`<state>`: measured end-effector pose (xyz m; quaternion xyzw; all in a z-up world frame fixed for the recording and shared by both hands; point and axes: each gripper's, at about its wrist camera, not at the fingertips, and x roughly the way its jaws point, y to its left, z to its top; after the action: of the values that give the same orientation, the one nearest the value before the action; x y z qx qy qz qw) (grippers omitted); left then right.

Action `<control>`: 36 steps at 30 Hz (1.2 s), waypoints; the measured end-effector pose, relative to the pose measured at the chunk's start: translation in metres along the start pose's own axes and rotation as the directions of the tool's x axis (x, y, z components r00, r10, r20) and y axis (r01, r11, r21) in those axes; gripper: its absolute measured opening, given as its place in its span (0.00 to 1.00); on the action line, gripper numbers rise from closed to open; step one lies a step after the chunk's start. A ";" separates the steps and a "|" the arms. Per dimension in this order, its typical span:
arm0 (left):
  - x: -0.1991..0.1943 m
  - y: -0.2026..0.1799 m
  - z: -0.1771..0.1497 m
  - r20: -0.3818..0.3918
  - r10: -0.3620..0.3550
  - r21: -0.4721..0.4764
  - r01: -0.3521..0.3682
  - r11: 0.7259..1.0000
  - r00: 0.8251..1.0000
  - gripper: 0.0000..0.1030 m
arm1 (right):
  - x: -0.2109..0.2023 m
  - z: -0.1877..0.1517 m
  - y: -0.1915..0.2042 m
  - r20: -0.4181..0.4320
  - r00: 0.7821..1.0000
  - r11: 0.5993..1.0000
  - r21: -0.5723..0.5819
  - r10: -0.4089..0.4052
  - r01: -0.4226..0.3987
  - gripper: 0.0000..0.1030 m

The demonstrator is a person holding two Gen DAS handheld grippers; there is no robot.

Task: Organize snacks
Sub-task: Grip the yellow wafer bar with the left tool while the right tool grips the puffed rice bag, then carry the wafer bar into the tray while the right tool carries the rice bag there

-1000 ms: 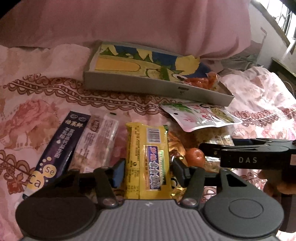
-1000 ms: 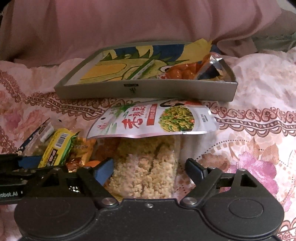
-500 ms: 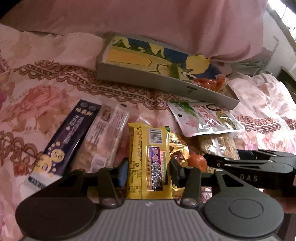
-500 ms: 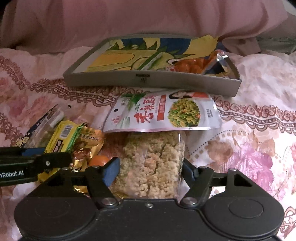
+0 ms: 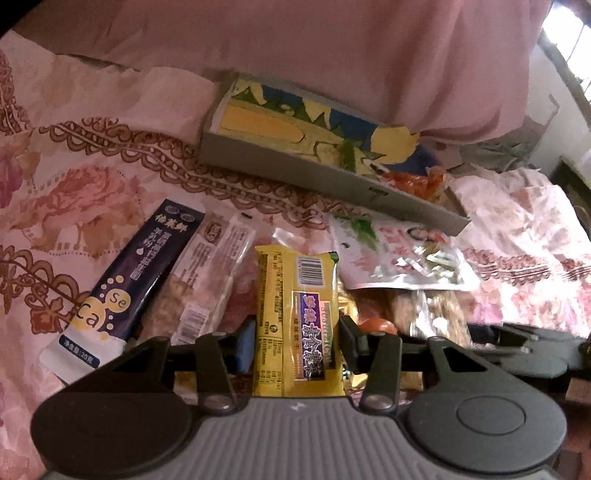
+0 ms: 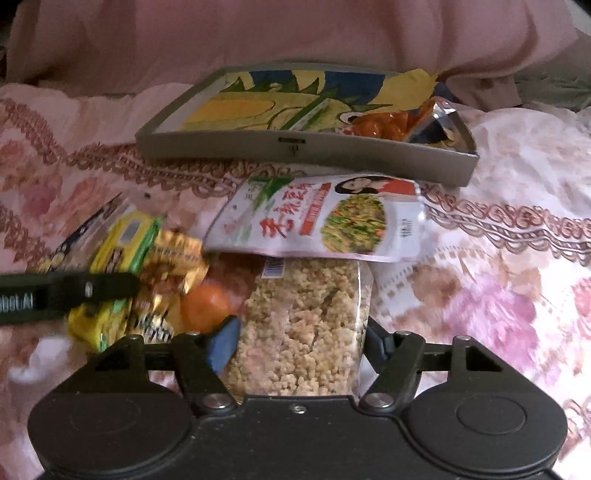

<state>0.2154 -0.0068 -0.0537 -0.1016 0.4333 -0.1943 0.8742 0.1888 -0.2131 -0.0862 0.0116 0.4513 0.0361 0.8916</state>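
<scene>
We are early in the job. The tray (image 6: 295, 157) on the bedspread (image 6: 517, 236) holds only one orange packet (image 6: 388, 125) at its right end; the rest of its printed floor is bare.

Everything else lies in a heap in front of the tray: a white pouch (image 6: 325, 221) just below its front wall, a blue sachet (image 5: 136, 280) and a clear bar (image 5: 210, 280) to the left, gold wrappers (image 6: 166, 273) and an orange ball (image 6: 207, 306) in the middle.

Our left gripper (image 5: 295, 343) has just closed and pinches the yellow pack (image 5: 295, 317). Our right gripper (image 6: 299, 339) has just closed and clamps the rice-cake bag (image 6: 303, 317), whose far end lies under the pouch.

The grippers sit close side by side. The tray's wall is low, and above it we see open room. A pink pillow (image 6: 295, 33) rises right behind it, so we judge overshooting a risk.
</scene>
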 end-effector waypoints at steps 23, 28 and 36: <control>-0.041 -0.029 -0.007 0.084 -0.087 0.020 0.085 0.996 0.993 0.49 | -0.079 -0.030 -0.040 0.028 0.969 0.906 0.348 0.247 -0.241 0.69; -0.044 -0.033 0.014 0.132 -0.095 -0.012 0.098 0.995 0.987 0.49 | -0.080 -0.001 -0.052 0.141 0.959 0.896 0.344 0.247 -0.281 0.69; -0.026 -0.045 0.077 0.241 -0.056 0.049 0.045 0.998 0.969 0.49 | -0.053 0.073 -0.083 0.318 0.928 0.895 0.332 0.192 -0.299 0.69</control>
<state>0.2516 -0.0359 0.0271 -0.1165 0.3165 -0.2119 0.9172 0.2208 -0.2986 -0.0050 0.2437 0.3152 0.0607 0.9152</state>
